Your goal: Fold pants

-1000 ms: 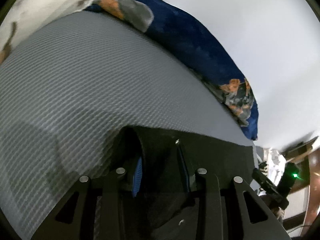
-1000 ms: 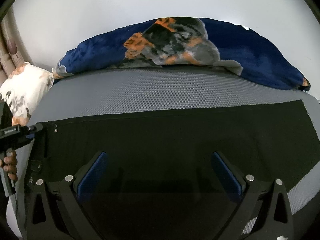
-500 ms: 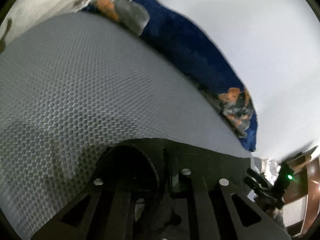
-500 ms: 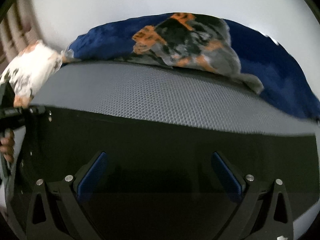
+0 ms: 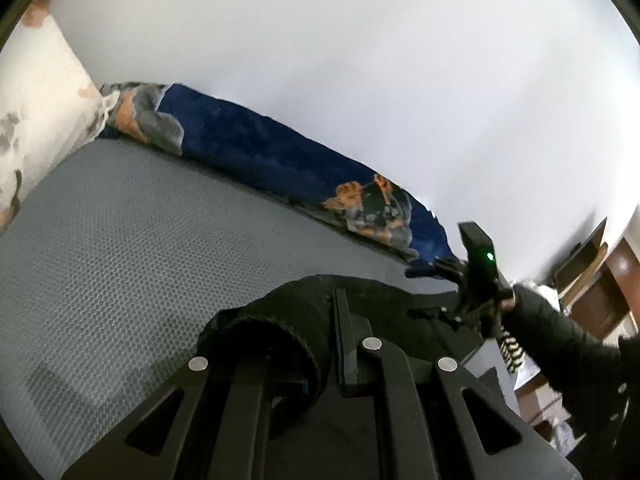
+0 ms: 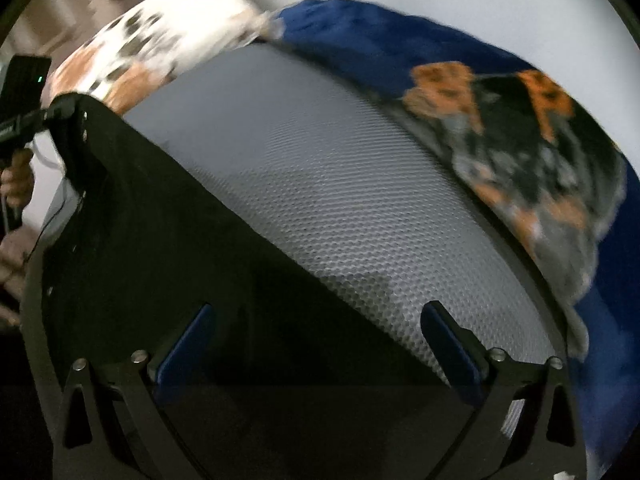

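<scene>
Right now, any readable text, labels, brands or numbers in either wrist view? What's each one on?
No text reads in either view.
Left gripper body, far left of the right wrist view: a small white mark, too small and blurred to read.
Green light on the right gripper's body: a lamp, not text.
Black pants, grey mattress, blue blanket, pillow: patterns only, no lettering.
</scene>
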Demonstrator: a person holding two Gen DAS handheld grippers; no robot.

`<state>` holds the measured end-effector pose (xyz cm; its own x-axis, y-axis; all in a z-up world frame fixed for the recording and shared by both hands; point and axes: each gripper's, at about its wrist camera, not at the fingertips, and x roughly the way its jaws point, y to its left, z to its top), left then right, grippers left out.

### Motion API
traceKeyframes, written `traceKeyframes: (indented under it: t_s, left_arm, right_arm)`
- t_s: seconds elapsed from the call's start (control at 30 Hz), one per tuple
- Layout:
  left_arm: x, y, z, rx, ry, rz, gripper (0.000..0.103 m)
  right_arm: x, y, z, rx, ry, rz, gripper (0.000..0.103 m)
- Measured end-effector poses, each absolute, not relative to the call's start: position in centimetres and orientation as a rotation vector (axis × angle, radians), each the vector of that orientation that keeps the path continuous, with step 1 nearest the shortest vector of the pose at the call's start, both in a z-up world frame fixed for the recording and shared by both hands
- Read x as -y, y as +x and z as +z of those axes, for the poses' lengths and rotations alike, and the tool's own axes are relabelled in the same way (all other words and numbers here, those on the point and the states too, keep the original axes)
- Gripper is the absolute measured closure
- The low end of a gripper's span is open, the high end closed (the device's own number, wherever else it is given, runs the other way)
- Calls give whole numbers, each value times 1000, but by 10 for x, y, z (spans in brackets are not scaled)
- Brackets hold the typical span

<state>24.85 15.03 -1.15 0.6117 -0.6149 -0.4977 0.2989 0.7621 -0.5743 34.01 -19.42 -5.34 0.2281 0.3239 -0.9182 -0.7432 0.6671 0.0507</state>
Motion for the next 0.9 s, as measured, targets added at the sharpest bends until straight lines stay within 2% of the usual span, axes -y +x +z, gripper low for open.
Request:
traceKeyframes:
  t_s: [0.2, 0.43, 0.5, 0.63, 0.9]
  left_arm:
    - [-143, 241, -3, -733, -441, -519, 94]
    - [-139, 242, -1, -733, -405, -479, 94]
    - [-138, 245, -1, -737, -401, -472, 94]
    - [-137, 246, -2, -740, -390, -462, 94]
    - [-139, 247, -9, -741, -375, -461, 94]
  right_arm:
    - [195, 356, -76, -1222, -545, 872, 28]
    - [210, 369, -91, -1263, -557, 883, 33]
    - [214, 369, -93, -1267, -556, 896, 44]
    - [224, 367, -98, -1289, -576, 891, 53]
    - [250, 348, -90, -1215, -611, 717, 89]
